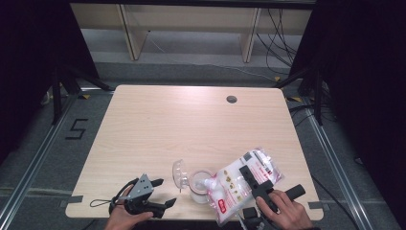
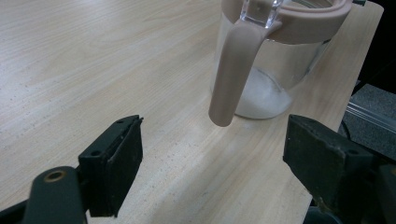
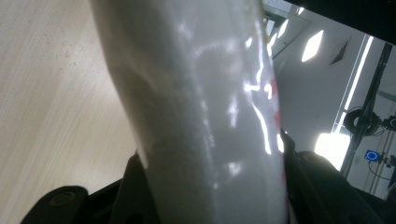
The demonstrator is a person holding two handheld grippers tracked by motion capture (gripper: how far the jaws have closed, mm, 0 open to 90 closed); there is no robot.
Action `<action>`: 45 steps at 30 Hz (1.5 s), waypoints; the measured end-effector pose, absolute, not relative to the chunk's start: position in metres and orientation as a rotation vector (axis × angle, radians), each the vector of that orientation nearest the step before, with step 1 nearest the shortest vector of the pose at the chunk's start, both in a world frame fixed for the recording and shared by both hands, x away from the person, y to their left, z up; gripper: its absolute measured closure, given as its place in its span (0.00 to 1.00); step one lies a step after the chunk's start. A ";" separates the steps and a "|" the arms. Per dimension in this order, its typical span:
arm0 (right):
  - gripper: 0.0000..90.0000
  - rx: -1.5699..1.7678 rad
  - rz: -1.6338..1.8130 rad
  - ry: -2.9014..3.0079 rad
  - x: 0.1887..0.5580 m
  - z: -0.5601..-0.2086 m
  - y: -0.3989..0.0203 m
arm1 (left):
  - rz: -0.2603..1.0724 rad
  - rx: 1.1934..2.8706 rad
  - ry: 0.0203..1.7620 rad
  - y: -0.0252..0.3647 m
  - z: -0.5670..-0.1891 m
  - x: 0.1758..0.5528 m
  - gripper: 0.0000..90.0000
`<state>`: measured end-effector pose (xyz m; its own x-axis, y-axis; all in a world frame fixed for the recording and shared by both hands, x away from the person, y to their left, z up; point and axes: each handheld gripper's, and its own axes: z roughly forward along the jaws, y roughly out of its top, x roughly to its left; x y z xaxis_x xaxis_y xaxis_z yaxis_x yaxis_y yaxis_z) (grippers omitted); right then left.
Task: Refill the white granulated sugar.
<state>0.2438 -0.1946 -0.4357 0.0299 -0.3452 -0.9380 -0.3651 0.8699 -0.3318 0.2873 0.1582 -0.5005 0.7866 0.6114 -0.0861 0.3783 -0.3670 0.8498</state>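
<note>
- Pale wood makes up the table (image 1: pixel 158 124), and all the work sits at its near edge, close to the person.
- A clear jar (image 1: pixel 200 187) with a pinkish rim stands upright near the middle of that edge; in the left gripper view the jar (image 2: pixel 275 60) has a low layer of white powder at its bottom and a pinkish strap hanging down its side.
- The jar's clear domed lid (image 1: pixel 179 173) is swung open to the left, tilted up beside the mouth.
- A white refill pouch (image 1: pixel 242 179) with red print is held tilted, its spout end pointing down-left and sitting right at the jar's mouth.
- The right gripper (image 1: pixel 258 184) is clamped on the pouch, jaws pressing on either side; in the right gripper view the glossy white pouch (image 3: pixel 205 116) bulges between the two black jaws.
- The person's right hand (image 1: pixel 282 211) grips the tool's handle at the near right edge.
- The left gripper (image 1: pixel 160 194) rests low at the near left edge, just left of the jar and not touching it; its jaws stand wide apart with only bare table between them.
- The left hand (image 1: pixel 125 218) holds it from below.
</note>
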 end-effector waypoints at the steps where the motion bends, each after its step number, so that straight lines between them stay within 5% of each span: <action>1: 0.68 -0.574 0.017 1.570 0.244 -0.436 -0.195 | 0.300 2.000 0.738 0.158 -0.500 0.287 0.22; 45: 0.69 -0.547 0.019 1.586 0.246 -0.437 -0.198 | 0.295 1.960 0.748 0.158 -0.499 0.287 0.22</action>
<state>0.2464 -0.1976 -0.4372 0.0109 -0.3302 -0.9439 -0.3526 0.8820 -0.3126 0.2867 0.1577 -0.4994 0.7809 0.6158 -0.1052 0.3777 -0.3312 0.8647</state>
